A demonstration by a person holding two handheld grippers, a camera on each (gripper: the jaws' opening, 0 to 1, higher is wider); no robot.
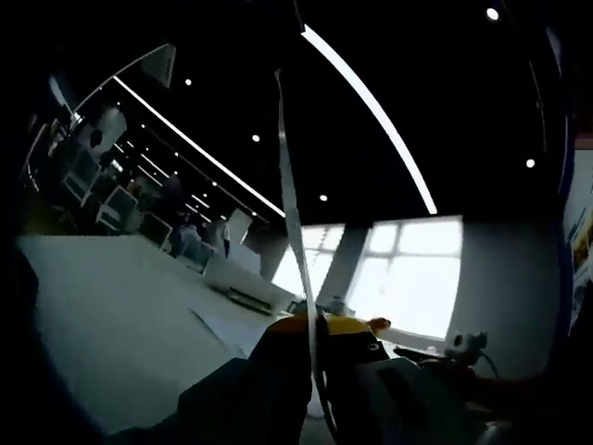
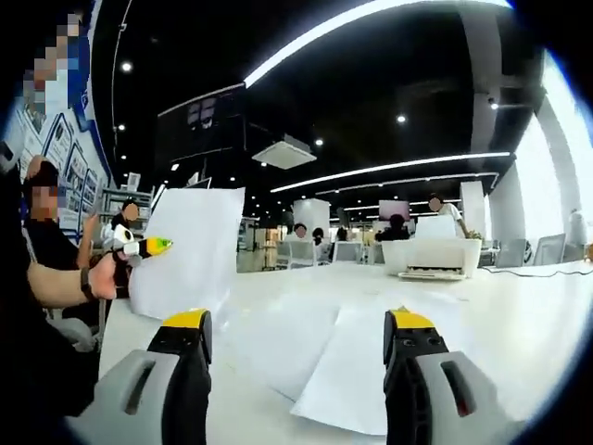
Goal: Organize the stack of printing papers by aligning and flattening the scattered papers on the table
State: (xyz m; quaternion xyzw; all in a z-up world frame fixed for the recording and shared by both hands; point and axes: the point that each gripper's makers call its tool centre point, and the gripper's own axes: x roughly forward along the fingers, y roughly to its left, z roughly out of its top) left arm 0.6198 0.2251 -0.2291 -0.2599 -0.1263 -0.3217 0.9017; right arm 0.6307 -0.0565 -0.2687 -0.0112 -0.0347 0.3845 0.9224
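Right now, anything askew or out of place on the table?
Yes. Two loose sheets lie splayed and overlapping at different angles on the table, not squared. A third sheet is upright in the air, clamped edge-on in the left gripper. The right gripper is open, empty.

This is a large open-plan office or lab hall: a dark ceiling carries long linear light strips and small spotlights, and posters line the wall at nine o'clock in the right gripper view. A long white bench holds a white printer at two o'clock, with seated people and monitors beyond it. In the left gripper view, big bright windows stand at four o'clock and rows of workstations at ten o'clock.
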